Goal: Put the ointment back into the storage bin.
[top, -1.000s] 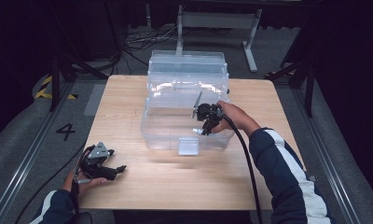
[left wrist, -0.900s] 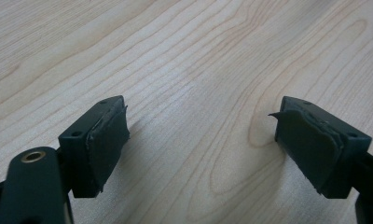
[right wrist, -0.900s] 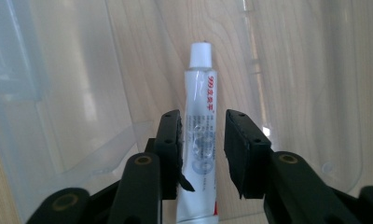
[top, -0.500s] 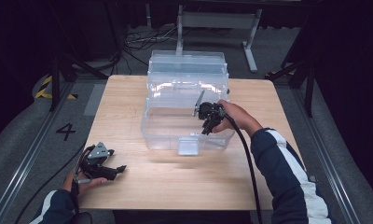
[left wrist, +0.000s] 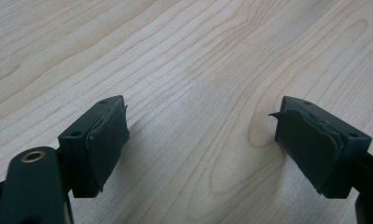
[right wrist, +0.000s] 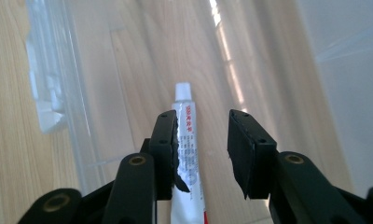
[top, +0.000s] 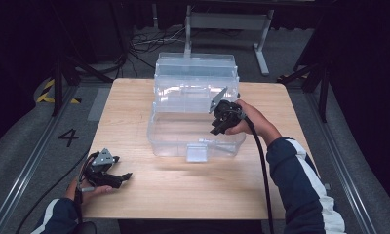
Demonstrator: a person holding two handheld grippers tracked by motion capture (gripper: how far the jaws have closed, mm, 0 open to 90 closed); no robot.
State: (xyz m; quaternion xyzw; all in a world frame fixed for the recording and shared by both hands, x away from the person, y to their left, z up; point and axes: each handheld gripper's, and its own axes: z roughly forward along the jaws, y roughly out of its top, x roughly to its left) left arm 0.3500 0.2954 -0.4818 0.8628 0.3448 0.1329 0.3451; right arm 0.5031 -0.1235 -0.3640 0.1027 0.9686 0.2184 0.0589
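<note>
**Right hand-held gripper open over a tube inside the clear bin**

Taking the clear plastic bin (top: 195,109) as the landmark: nearest the person, well to the near-left of the bin, the left hand-held gripper (top: 126,176) rests low on the wooden worktop (top: 207,187), held in the person's left hand (top: 88,189). In the left gripper view its jaws stand wide apart with bare wood grain between them, gripping nothing.

Farther on, the right hand-held gripper (top: 216,127) hangs over the bin's right side, near its front wall, its cable trailing back along the striped sleeve (top: 300,187). In the right gripper view (right wrist: 201,154) its jaws are parted, and a white tube (right wrist: 188,158) with red print lies on the bin's floor below them, close against the left jaw, its cap pointing away. Whether that jaw touches the tube I cannot tell
</note>
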